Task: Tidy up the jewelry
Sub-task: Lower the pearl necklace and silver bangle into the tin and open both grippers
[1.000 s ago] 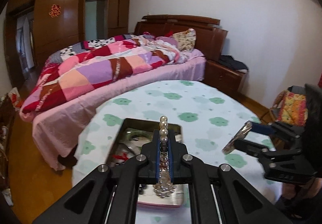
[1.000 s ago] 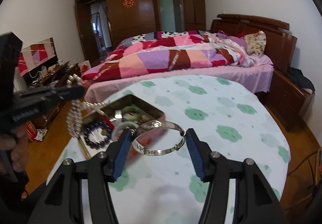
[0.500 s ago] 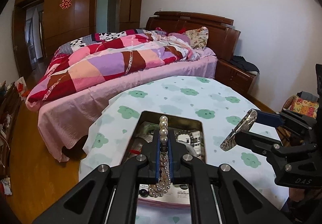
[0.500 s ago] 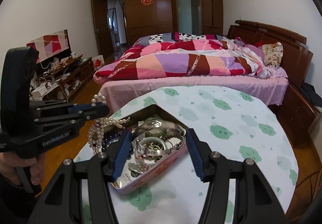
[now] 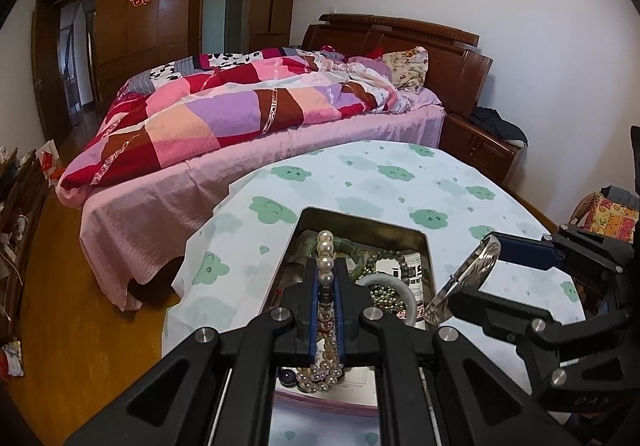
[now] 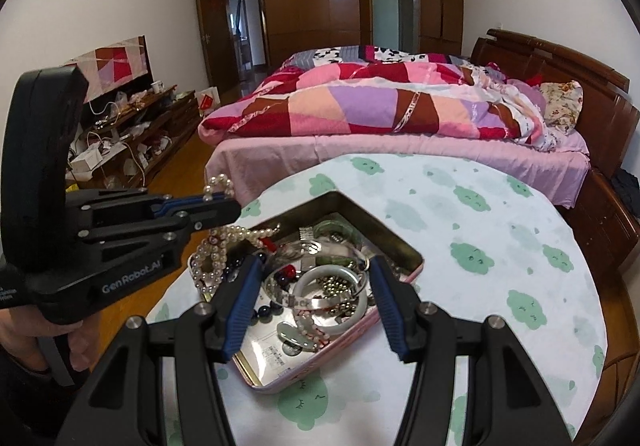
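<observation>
My left gripper (image 5: 325,278) is shut on a pearl necklace (image 5: 325,252); its loops hang below the fingers over the open pink tin (image 5: 362,217). In the right wrist view the left gripper (image 6: 216,201) holds the pearls (image 6: 212,258) over the tin's left corner. My right gripper (image 6: 314,286) is shut on a silver bangle (image 6: 316,296), held across its width just above the tin (image 6: 400,246). In the left wrist view the bangle (image 5: 464,280) shows edge-on in the right gripper (image 5: 468,278). The tin holds a white bangle (image 6: 360,304), beads and other jewelry.
The tin sits on a round table with a white, green-cloud cloth (image 6: 480,246). A bed with a patchwork quilt (image 6: 380,105) stands behind it. A cluttered low cabinet (image 6: 128,133) is at the left, a nightstand (image 5: 480,145) at the right.
Both grippers have moved in over the tin. The silver bangle has come down from beside the tin to just above its contents. The pearls hang lower, over the tin.
</observation>
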Demonstrator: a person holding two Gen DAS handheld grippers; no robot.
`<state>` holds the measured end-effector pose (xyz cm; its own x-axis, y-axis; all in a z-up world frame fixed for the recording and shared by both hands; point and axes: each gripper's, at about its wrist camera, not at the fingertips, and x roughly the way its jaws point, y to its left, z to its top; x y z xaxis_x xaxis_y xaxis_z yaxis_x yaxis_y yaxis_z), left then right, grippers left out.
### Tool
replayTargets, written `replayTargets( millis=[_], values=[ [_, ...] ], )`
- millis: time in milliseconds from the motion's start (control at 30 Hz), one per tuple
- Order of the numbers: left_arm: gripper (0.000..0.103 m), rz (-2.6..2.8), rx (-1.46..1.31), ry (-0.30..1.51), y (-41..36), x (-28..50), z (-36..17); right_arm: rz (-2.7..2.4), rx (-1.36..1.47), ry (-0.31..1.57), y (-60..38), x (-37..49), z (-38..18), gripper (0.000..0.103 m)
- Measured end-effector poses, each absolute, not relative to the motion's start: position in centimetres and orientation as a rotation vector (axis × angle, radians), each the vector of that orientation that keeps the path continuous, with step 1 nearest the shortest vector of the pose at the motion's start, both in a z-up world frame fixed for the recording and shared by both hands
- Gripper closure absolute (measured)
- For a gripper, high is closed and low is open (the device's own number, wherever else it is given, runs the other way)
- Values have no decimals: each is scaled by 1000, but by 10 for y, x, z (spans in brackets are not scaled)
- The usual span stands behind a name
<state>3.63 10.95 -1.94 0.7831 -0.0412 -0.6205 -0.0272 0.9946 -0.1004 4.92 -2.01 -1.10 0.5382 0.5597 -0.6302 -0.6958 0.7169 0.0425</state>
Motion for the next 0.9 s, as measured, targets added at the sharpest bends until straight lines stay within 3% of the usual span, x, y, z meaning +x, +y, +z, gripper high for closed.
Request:
replayTargets(
  millis=[900],
  values=[
    [97, 14, -122, 720, 124, 45, -39, 779, -300, 752, 16, 48, -32, 45]
  ],
)
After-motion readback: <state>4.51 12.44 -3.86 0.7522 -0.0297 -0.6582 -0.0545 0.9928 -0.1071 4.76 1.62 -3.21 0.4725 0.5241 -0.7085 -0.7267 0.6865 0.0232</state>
